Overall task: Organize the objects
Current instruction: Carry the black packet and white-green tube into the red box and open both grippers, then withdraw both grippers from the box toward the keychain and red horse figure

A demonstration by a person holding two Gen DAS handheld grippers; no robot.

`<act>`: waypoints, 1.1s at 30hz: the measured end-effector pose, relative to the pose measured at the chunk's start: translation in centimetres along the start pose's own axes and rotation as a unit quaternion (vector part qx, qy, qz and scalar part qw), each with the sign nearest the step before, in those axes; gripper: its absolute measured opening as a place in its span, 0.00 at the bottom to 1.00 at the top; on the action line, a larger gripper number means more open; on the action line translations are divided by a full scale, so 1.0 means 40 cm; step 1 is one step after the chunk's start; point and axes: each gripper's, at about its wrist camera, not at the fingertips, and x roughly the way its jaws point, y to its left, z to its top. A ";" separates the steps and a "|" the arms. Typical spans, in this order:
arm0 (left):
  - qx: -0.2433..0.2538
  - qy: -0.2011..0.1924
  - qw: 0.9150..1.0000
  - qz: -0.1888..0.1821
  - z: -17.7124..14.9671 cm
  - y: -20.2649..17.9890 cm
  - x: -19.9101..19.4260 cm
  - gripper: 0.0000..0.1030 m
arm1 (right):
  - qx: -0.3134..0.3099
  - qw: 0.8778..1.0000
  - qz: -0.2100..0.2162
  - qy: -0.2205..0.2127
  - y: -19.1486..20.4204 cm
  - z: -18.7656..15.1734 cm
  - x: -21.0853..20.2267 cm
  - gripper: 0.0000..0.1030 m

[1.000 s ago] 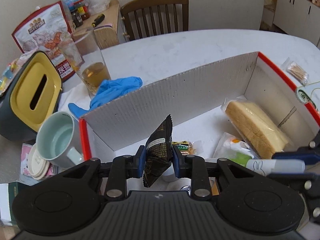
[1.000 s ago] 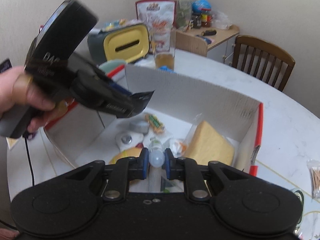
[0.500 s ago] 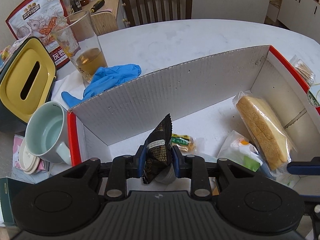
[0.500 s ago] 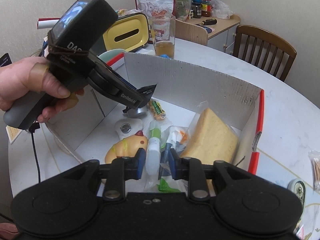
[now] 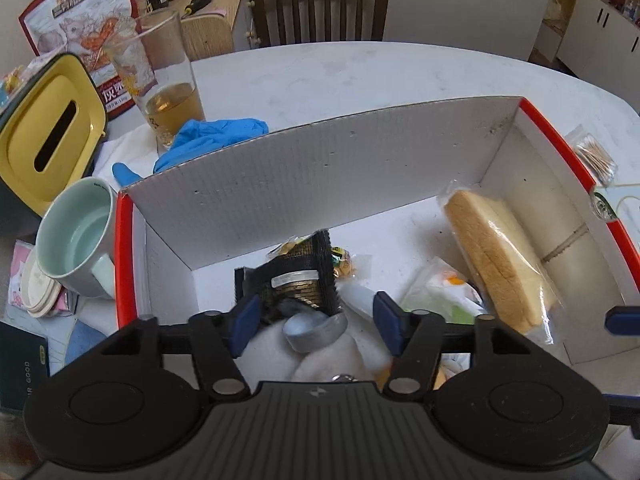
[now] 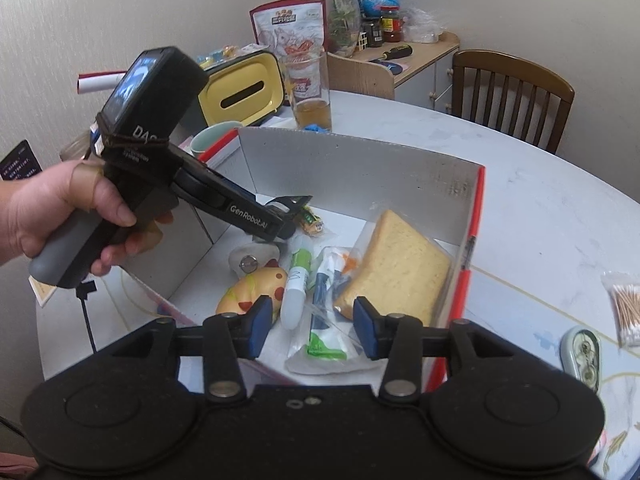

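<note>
A white cardboard box (image 5: 320, 168) with red edges holds the sorted things; it also shows in the right wrist view (image 6: 352, 168). My left gripper (image 5: 316, 322) is open low inside the box. The black snack packet (image 5: 298, 276) lies loose just beyond its fingertips, over a grey round tin (image 5: 316, 330). My right gripper (image 6: 310, 320) is open above the box's near side. The white tube with a green cap (image 6: 296, 284) lies on the box floor between a yellow chick toy (image 6: 252, 290) and a plastic-wrapped packet (image 6: 326, 312). Wrapped bread (image 6: 394, 272) leans at the right.
Left of the box stand a pale green mug (image 5: 74, 236), a glass of tea (image 5: 168, 92), a blue glove (image 5: 204, 140) and a yellow-lidded tissue box (image 5: 52, 132). A bag of cotton swabs (image 6: 628, 308) and a small white case (image 6: 582, 354) lie right of the box.
My left gripper lowered into the box and opened, leaving the black packet there. My right gripper opened and let the white tube drop onto the box floor.
</note>
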 end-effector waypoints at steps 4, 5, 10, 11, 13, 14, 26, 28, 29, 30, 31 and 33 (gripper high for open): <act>-0.001 -0.010 1.000 -0.002 -0.008 -0.020 -0.022 0.61 | 0.007 1.000 0.001 -0.009 -0.011 -0.008 -0.029 0.46; -0.004 -0.013 1.000 -0.004 -0.010 -0.024 -0.030 0.61 | 0.009 1.000 0.001 -0.010 -0.014 -0.009 -0.036 0.47; -0.009 -0.038 0.999 -0.008 -0.024 -0.058 -0.087 0.61 | 0.012 1.000 0.001 -0.023 -0.030 -0.018 -0.076 0.49; -0.010 -0.044 0.999 -0.011 -0.026 -0.066 -0.100 0.61 | 0.013 1.000 0.002 -0.026 -0.035 -0.019 -0.086 0.50; -0.018 -0.056 0.998 -0.018 -0.032 -0.083 -0.128 0.61 | 0.015 0.999 0.001 -0.032 -0.043 -0.025 -0.107 0.50; -0.022 -0.062 0.998 -0.022 -0.034 -0.091 -0.141 0.61 | 0.015 0.999 0.000 -0.035 -0.048 -0.028 -0.118 0.51; -0.058 -0.111 0.990 -0.062 -0.063 -0.229 -0.258 0.65 | 0.009 0.999 -0.010 -0.049 -0.120 -0.086 -0.244 0.64; -0.059 -0.115 0.989 -0.065 -0.068 -0.255 -0.270 0.65 | 0.009 0.999 -0.013 -0.052 -0.135 -0.098 -0.264 0.70; -0.060 -0.117 0.989 -0.066 -0.071 -0.270 -0.276 0.65 | 0.009 0.998 -0.015 -0.054 -0.145 -0.104 -0.274 0.73; -0.061 -0.120 0.989 -0.067 -0.074 -0.284 -0.282 0.65 | 0.010 0.998 -0.016 -0.056 -0.154 -0.111 -0.284 0.74; -0.060 -0.123 0.988 -0.068 -0.076 -0.298 -0.287 0.65 | 0.012 0.998 -0.017 -0.057 -0.165 -0.118 -0.294 0.78; -0.060 -0.127 0.988 -0.070 -0.079 -0.329 -0.296 0.65 | 0.015 0.998 -0.020 -0.061 -0.189 -0.131 -0.313 0.85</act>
